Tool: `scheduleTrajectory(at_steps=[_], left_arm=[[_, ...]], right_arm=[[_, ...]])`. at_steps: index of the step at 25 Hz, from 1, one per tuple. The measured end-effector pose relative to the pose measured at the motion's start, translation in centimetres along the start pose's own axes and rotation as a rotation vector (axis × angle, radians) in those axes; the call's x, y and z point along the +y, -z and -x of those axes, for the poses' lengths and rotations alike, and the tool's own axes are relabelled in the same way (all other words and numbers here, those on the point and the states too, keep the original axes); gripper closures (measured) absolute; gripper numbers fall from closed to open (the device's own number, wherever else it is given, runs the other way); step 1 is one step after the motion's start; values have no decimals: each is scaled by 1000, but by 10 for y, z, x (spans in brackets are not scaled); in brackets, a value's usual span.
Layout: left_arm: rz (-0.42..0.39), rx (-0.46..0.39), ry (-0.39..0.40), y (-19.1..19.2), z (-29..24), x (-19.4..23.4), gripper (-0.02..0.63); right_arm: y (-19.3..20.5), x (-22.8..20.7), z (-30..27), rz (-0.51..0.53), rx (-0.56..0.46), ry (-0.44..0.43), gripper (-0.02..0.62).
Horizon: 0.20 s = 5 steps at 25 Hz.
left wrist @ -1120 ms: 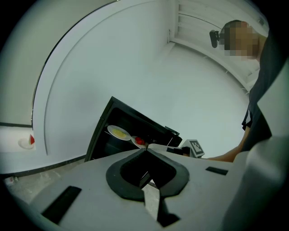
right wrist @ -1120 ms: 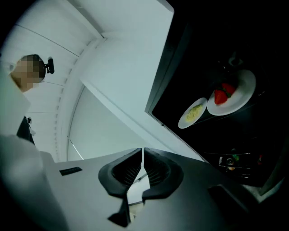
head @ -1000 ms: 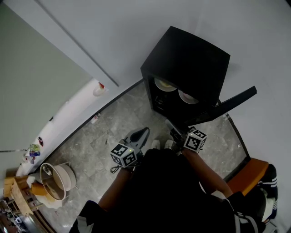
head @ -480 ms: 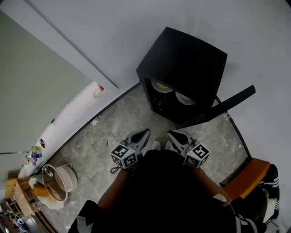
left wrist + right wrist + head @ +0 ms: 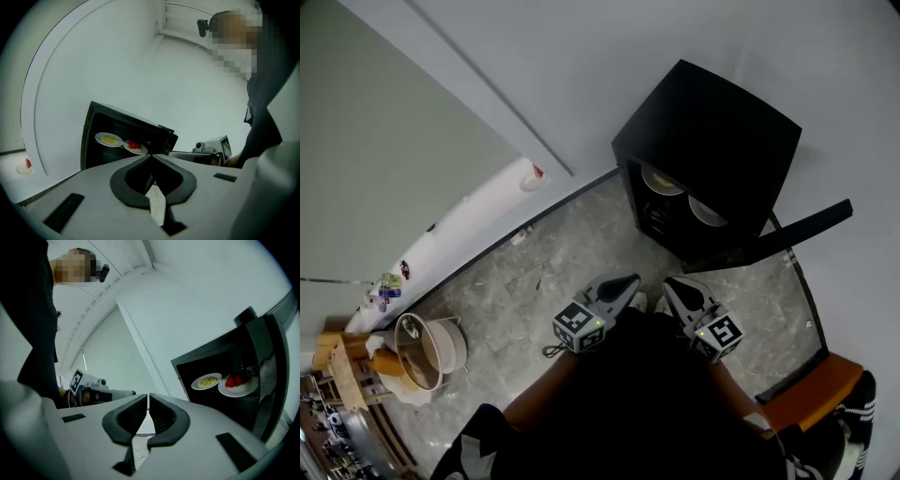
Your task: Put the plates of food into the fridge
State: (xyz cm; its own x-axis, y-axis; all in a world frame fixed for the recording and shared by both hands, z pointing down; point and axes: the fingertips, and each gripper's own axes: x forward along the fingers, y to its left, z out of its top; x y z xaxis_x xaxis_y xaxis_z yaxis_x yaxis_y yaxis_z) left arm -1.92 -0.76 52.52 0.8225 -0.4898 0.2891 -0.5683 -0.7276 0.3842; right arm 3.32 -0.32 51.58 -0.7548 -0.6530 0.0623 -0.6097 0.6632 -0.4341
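Down at the far left of the head view, a wooden rack [image 5: 337,375] is standing beside a round basin [image 5: 427,349] on the grey marble floor [image 5: 534,281]. A white ledge [image 5: 459,234] is running along the wall above them, carrying small items too tiny to name at one end and a red-topped object [image 5: 532,175] at the other.

Toward the middle, the person is holding both tools low in front of the body, side by side and slightly apart, with white shoe tips [image 5: 641,301] showing between them. The left gripper [image 5: 623,283] is pointing toward the fridge. In its own view its jaws are pressing together at the tips with nothing between them. The right gripper [image 5: 677,287] is aiming the same way. Its jaws are sitting closed to a hairline slit, likewise empty.

A stretch of floor is lying between the grippers and the black fridge [image 5: 712,131], which is standing against the wall well apart from both tools. Inside, on one shelf, the plate with yellow food [image 5: 108,139] and the plate with red food [image 5: 135,146] are resting just beside each other, rims close. The fridge's door [image 5: 787,234] is hanging wide open, swinging out to the right, so it is leaving the front unblocked. At the lower right, an orange seat [image 5: 811,380] is standing near the person's side.
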Motion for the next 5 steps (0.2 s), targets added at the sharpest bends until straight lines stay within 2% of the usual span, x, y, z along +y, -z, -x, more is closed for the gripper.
scheduleTrajectory(at_steps=[5], left_arm=[[-17, -17, -5, 6, 2, -2, 583]], right_arm=[[5, 0, -5, -26, -31, -49, 561]])
